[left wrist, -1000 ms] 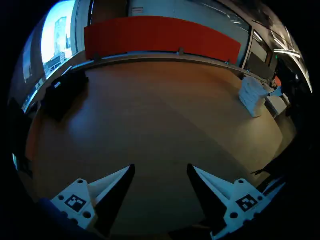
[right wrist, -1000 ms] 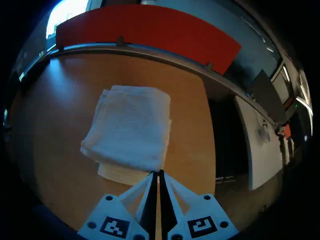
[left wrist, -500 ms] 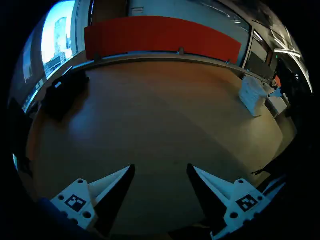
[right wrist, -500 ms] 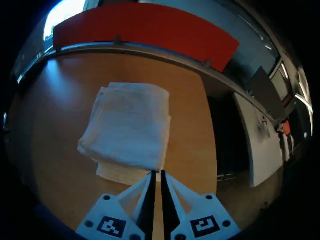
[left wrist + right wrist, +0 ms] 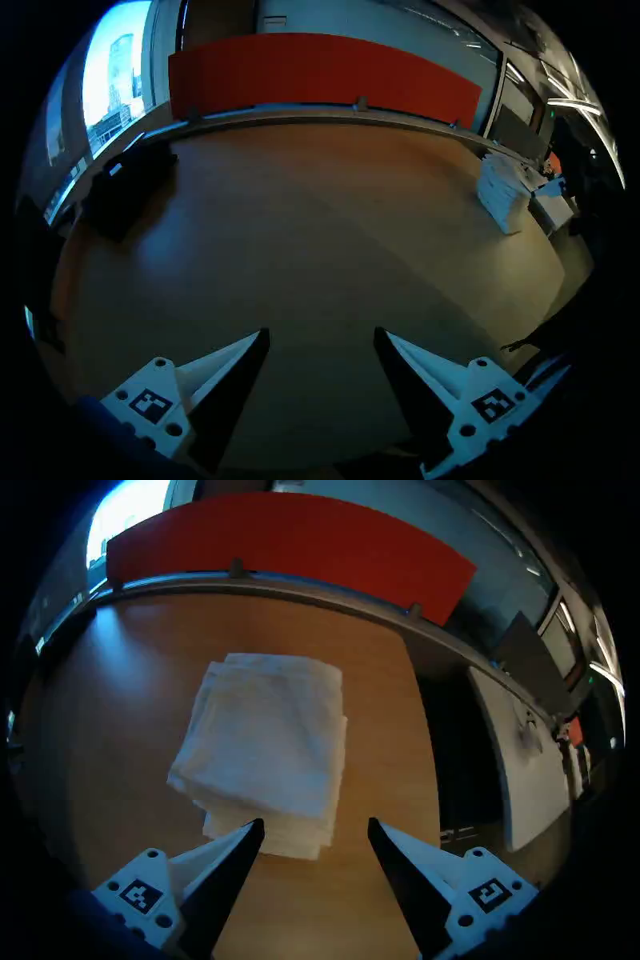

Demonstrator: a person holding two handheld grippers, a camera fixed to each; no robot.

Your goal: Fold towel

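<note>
In the right gripper view a white towel [image 5: 268, 752], folded into a thick stack, lies flat on the wooden table [image 5: 120, 720]. My right gripper [image 5: 314, 826] stands open just in front of the stack's near edge, its fingers apart and touching nothing. In the left gripper view my left gripper [image 5: 320, 336] is open over bare table [image 5: 320, 224], holding nothing. The same folded towel stack [image 5: 502, 192] shows far off at the right edge of that view, with part of the other gripper [image 5: 556, 186] beside it.
An orange partition [image 5: 288, 544] and a metal rail run along the table's far edge. A black object [image 5: 128, 188] sits at the table's left side in the left gripper view. Right of the towel the table ends [image 5: 428, 744] beside a dark gap and a white cabinet [image 5: 520, 776].
My right gripper has opened from shut and let go of the towel's edge, which now lies flat on the stack. The left gripper has not moved.
</note>
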